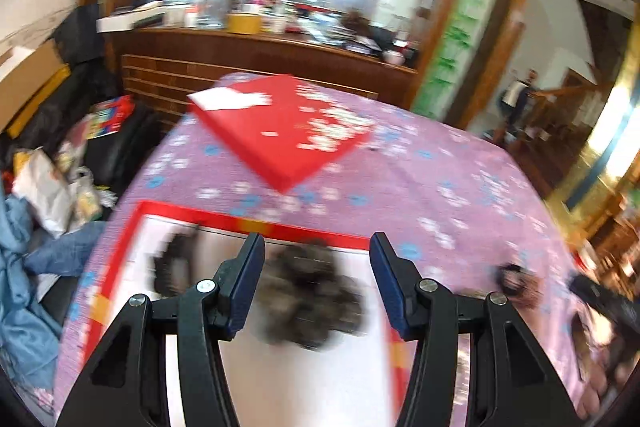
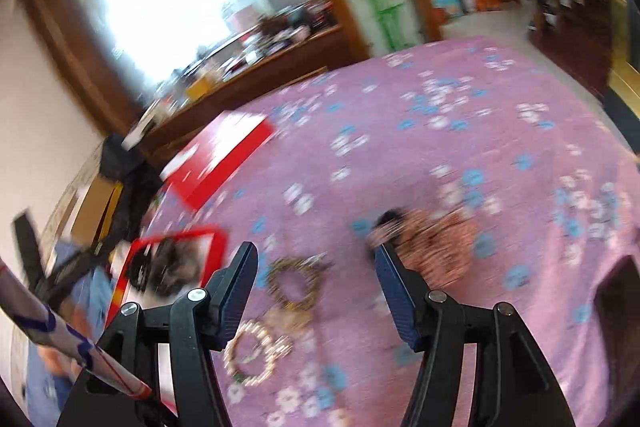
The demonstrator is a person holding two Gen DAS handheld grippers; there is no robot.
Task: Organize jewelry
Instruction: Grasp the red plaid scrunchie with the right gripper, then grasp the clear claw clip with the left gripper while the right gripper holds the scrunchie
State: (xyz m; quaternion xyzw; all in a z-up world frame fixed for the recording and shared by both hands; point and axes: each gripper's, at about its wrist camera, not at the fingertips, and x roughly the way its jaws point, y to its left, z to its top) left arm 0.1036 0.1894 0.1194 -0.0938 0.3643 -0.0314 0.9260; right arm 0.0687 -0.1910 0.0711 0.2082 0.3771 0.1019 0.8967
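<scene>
In your left wrist view, a heap of clothes and bags (image 1: 48,195) fills the left edge, beside the bed under a purple flowered cover (image 1: 440,179). At lower left centre lies the open red-rimmed box (image 1: 120,251) with a white inside. A dark ring of jewelry (image 1: 176,263) sits in its upper left part, and a larger dark tangle of jewelry (image 1: 312,299) lies in the middle of it, too blurred to make out piece by piece. Your left gripper (image 1: 317,275) hangs over that tangle with its fingers spread and nothing pinched between them. Above centre, the red lid (image 1: 280,131) lies flat on the cover, well apart from the box. A small dark and pink piece (image 1: 516,281) lies on the cover at lower right.

In your right wrist view, the same box (image 2: 212,239) appears at lower left, with the lid (image 2: 220,159) above it. Your right gripper (image 2: 316,283) has its fingers spread wide, gripping nothing. Between them, on the cover, lie a dark gold bracelet (image 2: 296,283) and, lower, a pale beaded bracelet (image 2: 252,351). A pinkish beaded heap (image 2: 432,247) lies just past the right finger.
</scene>
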